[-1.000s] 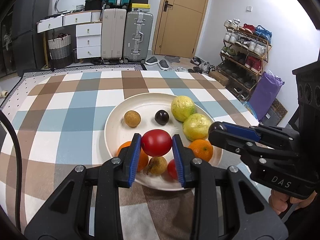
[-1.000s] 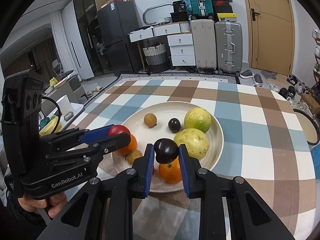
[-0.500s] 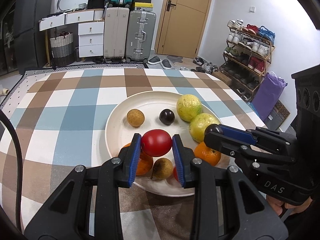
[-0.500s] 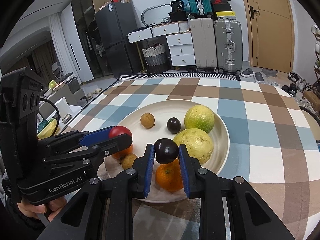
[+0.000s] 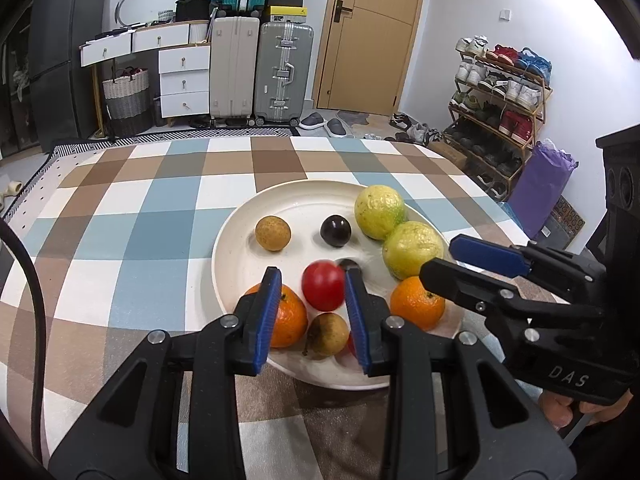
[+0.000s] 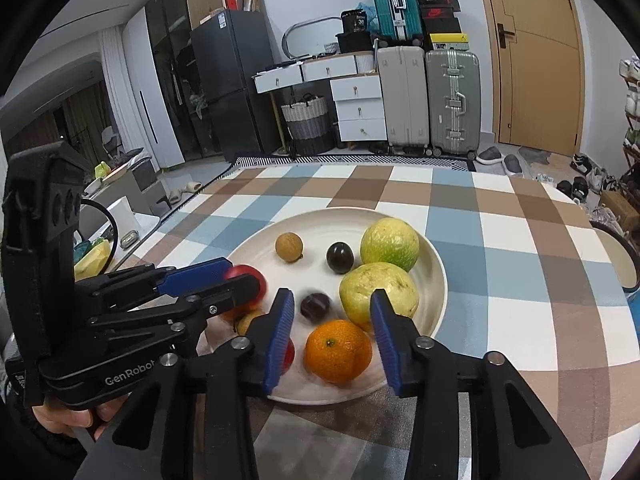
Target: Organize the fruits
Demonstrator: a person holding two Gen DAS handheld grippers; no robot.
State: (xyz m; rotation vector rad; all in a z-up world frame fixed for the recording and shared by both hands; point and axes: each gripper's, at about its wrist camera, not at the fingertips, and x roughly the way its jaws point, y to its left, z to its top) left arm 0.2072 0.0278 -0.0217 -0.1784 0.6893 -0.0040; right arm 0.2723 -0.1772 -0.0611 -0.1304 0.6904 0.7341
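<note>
Both grippers over plate (image 5: 240,264) near counter's near edge. Left gripper (image 5: 313,300) spread, red fruit (image 5: 323,285) loose between pads, blurred, likely just released. Right gripper (image 6: 332,328) wide; dark fruit (image 6: 315,306) blurred on plate.

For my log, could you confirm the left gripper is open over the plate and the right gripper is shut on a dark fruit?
Not quite: the right wrist view shows the right gripper open, the dark fruit loose on the plate. The left gripper is open.
</note>
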